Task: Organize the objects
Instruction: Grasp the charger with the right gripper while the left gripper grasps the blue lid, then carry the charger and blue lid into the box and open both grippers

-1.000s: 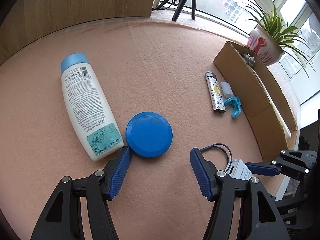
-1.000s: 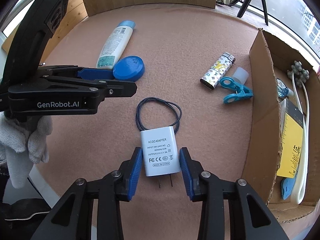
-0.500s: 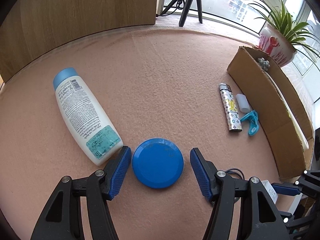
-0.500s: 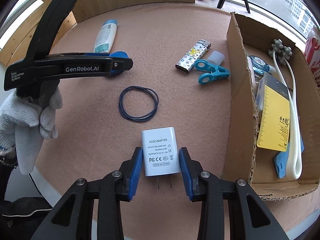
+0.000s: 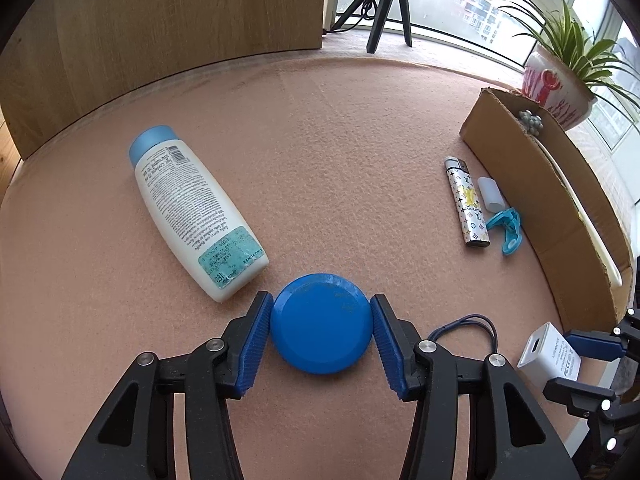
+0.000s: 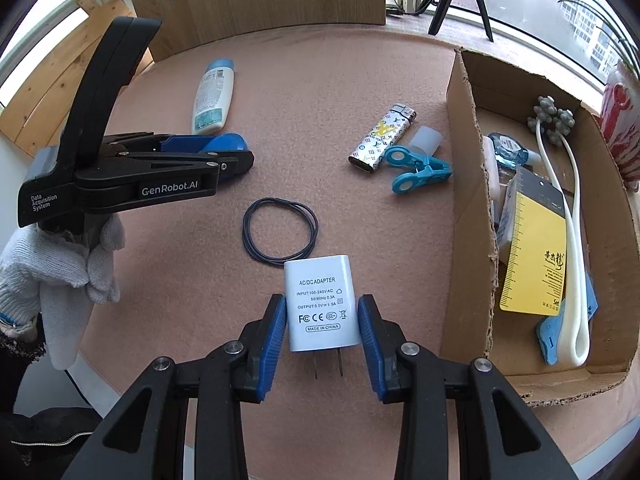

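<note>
The tabletop, covered in pinkish felt, is carrying everything. A cardboard box is sitting open along its right side, holding a yellow card, a white looped massager and other small items. A white lotion bottle is lying flat on the left, its long axis running diagonally, its blue cap pointing away toward the wooden panel and its base pointing at the left hand-held gripper. That gripper is pressing its two blue pads against opposite sides of a round blue lid, which is lying flat on the felt just beside the bottle's base. The right hand-held gripper is clamping a white power adapter between its pads; the adapter's long axis is running along the fingers, its two metal prongs pointing back toward the camera and its rounded end pointing forward at a thin black cord ring lying on the felt. A patterned lighter is lying near the box wall, its metal top pointing away. Just beside it, a turquoise clip and a small translucent cap are resting close together.
</note>
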`<state>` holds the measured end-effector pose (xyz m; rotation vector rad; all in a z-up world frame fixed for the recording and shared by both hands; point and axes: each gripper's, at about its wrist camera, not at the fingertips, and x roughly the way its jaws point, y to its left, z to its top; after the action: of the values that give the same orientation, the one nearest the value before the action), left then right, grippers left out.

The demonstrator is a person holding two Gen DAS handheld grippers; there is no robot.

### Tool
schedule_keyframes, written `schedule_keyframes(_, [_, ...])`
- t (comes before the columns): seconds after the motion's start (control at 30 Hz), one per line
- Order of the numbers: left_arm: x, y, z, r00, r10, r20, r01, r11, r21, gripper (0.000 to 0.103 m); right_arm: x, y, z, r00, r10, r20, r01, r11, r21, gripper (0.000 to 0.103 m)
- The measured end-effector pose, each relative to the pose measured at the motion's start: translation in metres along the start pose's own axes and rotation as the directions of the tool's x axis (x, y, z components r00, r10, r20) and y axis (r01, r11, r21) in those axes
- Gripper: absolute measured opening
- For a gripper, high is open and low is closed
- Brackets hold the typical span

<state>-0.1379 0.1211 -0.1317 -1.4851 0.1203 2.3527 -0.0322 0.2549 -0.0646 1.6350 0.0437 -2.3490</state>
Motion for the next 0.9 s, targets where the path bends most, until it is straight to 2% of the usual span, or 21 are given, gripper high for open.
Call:
schedule_keyframes(0.23, [-0.022, -0.002, 0.01, 0.998, -0.039, 0.041, 0.04, 0.999, -0.033, 0.054, -0.02, -0.008, 0.017, 0.997, 0.012, 0.072, -0.014, 1.0, 0.019, 0.032])
schedule_keyframes(0.43, [-0.047, -0.023, 0.022, 0.993, -0.081, 0.089, 0.083, 0.996, -0.02, 0.054, -0.047, -0.022, 0.019, 0.991, 0.012, 0.135, -0.017, 0.999, 0.033, 0.032])
schedule_keyframes(0.67, [-0.061, -0.065, 0.041, 0.981, -0.146, 0.125, 0.144, 0.989, 0.021, 0.054, -0.073, -0.053, 0.015, 0.982, -0.027, 0.188, 0.013, 0.997, 0.078, 0.032])
schedule_keyframes(0.9, [-0.056, -0.114, 0.059, 0.972, -0.191, 0.135, 0.182, 0.981, 0.075, 0.054, -0.09, -0.096, 0.005, 0.975, -0.086, 0.205, 0.057, 0.988, 0.144, 0.032])
